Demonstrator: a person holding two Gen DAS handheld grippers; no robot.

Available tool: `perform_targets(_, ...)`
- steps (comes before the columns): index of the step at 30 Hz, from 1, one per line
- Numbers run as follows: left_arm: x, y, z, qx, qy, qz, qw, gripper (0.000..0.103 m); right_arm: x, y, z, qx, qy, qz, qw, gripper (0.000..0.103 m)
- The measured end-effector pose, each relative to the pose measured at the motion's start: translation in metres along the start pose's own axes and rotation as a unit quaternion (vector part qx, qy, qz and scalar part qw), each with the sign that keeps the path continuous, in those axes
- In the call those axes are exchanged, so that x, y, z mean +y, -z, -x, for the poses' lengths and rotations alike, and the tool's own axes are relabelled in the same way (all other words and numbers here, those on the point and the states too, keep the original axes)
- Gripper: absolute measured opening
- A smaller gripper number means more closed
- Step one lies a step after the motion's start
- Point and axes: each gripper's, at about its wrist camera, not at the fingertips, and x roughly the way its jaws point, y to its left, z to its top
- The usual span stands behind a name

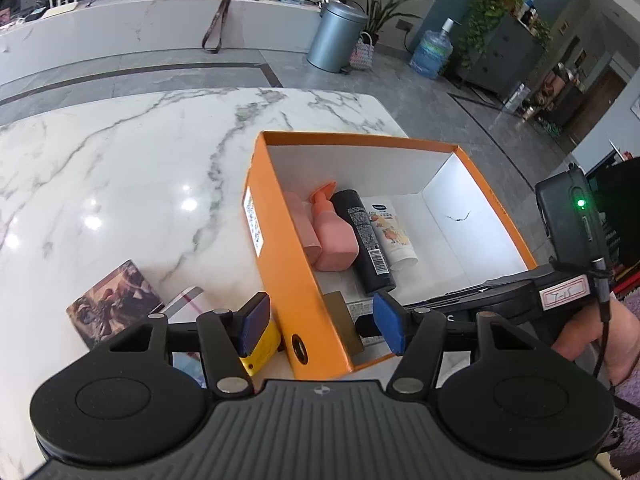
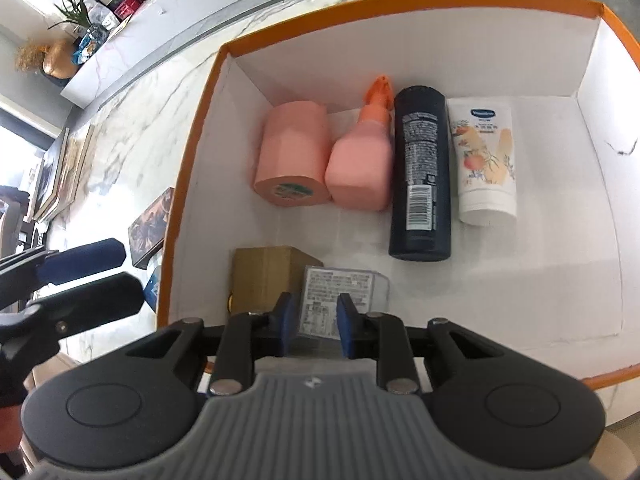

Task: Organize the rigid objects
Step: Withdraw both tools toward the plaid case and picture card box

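Note:
An orange cardboard box with a white inside stands on the marble table; it also shows in the right wrist view. In it lie a pink cylinder, a pink pump bottle, a black bottle, a white tube and a tan box. My right gripper is shut on a clear plastic case with a white label, low inside the box beside the tan box. My left gripper is open and straddles the box's near left wall, holding nothing.
Left of the box on the table lie a picture-covered box, a striped flat item and a yellow object. The box's right half is bare. A bin and a water jug stand on the floor beyond.

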Motion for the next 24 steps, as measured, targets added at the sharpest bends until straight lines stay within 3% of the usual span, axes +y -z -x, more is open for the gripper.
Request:
perform_targets(10,-0.003,0.017,0.046,-0.035,-0.018,0.007,0.9992,0.065,0.020,0.015,0.033,-0.048,0.031,0.024,0.998,0.027)
perform_targets(19,0.023,0.057,0.093,-0.058,-0.068,0.055,0.9945,0.061,0.056,0.058,0.073,-0.151,0.011,0.046,0.987,0.037)
perform_targets(24,0.044,0.082,0.109,-0.071,-0.080,0.071,0.9917,0.059,0.092,0.073,0.070,-0.171,-0.008,0.082,0.982,0.037)
